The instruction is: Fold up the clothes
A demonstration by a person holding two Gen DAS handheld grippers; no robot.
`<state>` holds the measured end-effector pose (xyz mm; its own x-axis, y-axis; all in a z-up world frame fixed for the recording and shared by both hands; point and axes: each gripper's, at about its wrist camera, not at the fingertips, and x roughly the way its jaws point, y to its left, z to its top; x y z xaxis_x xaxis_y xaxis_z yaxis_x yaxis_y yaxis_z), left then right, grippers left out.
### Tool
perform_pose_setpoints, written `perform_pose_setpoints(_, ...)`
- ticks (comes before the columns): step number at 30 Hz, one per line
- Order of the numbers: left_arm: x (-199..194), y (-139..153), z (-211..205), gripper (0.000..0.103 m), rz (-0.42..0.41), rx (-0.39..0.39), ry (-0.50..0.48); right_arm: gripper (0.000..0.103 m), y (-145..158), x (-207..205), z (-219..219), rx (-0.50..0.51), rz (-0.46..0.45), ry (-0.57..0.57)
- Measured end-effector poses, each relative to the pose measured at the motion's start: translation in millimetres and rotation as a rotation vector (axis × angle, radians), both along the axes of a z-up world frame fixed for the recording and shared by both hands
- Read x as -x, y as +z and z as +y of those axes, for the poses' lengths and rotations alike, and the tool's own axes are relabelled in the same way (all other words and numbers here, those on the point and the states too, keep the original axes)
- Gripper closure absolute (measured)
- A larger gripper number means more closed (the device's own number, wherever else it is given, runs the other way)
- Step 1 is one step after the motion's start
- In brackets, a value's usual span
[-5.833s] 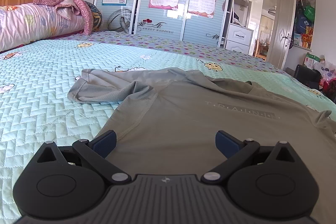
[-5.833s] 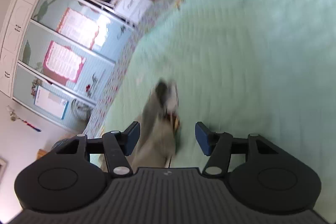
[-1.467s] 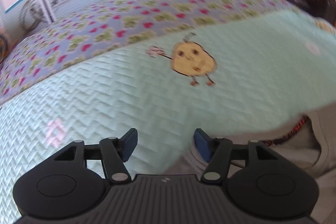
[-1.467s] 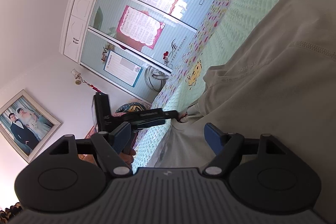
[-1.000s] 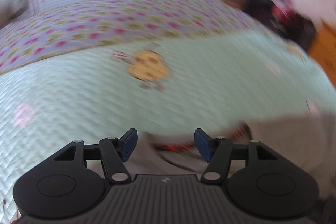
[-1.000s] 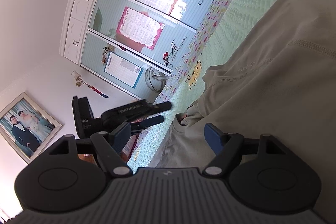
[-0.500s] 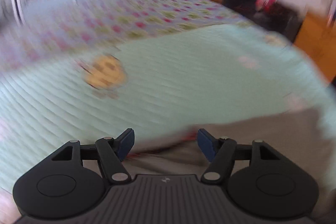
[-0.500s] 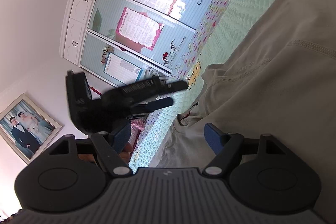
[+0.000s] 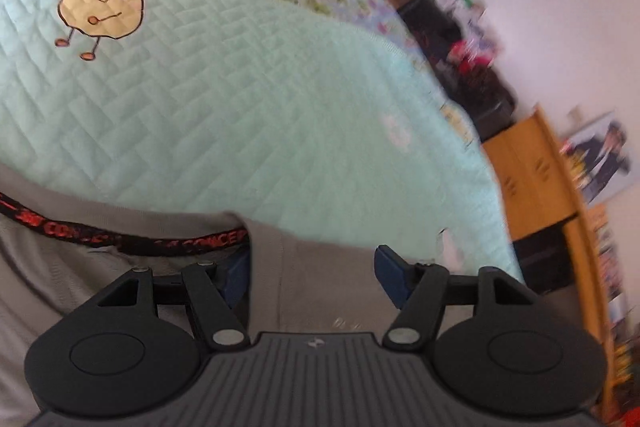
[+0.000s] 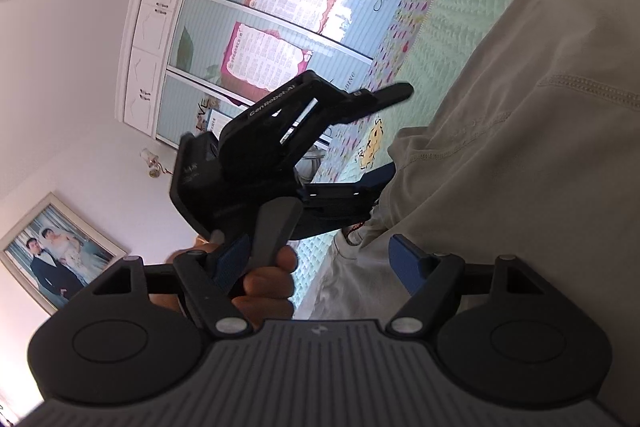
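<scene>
Since a moment earlier, the left gripper [image 9: 310,269] had dropped and rolled onto the grey T-shirt's [image 9: 328,291] neck edge, while the right gripper [image 10: 320,267] had kept its place.

The mint quilted bedspread [image 9: 224,115] filled most of the left view, and the T-shirt lay spread on it, with its black-and-red collar tape [image 9: 132,239] just ahead of the left gripper. That gripper's jaws stood apart with the neckline fabric between them, one blue pad tucked under the cloth, not clamping. The right gripper's jaws were also apart over the shirt, holding nothing. A hand [image 10: 266,287] gripped the left tool's handle in the right view.
</scene>
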<state>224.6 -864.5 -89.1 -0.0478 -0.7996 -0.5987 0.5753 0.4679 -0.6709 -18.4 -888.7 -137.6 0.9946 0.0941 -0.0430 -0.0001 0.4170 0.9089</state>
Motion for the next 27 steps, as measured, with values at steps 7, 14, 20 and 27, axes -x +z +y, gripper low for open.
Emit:
perform_pose_setpoints(7, -11.9, -1.2, -0.1, 0.044, -0.046, 0.13, 0.058, 0.026, -0.2, -1.1, -0.5, -0.021, -0.012, -0.006)
perform_pose_setpoints(14, -18.2, 7.5, -25.5, 0.046, -0.105, 0.083, 0.007, 0.026, 0.5, 0.1, 0.6, -0.024, -0.016, -0.011)
perform_pose_setpoints(20, -23.2, 2.0, -35.2, 0.037, -0.049, 0.006, -0.045, 0.026, -1.0, 1.5, -1.3, -0.037, -0.024, -0.01)
perform_pose_setpoints(27, -26.9, 19.9, -20.6, 0.034, -0.049, -0.067, -0.033, 0.026, -1.7, -0.6, -3.1, -0.044, -0.027, -0.007)
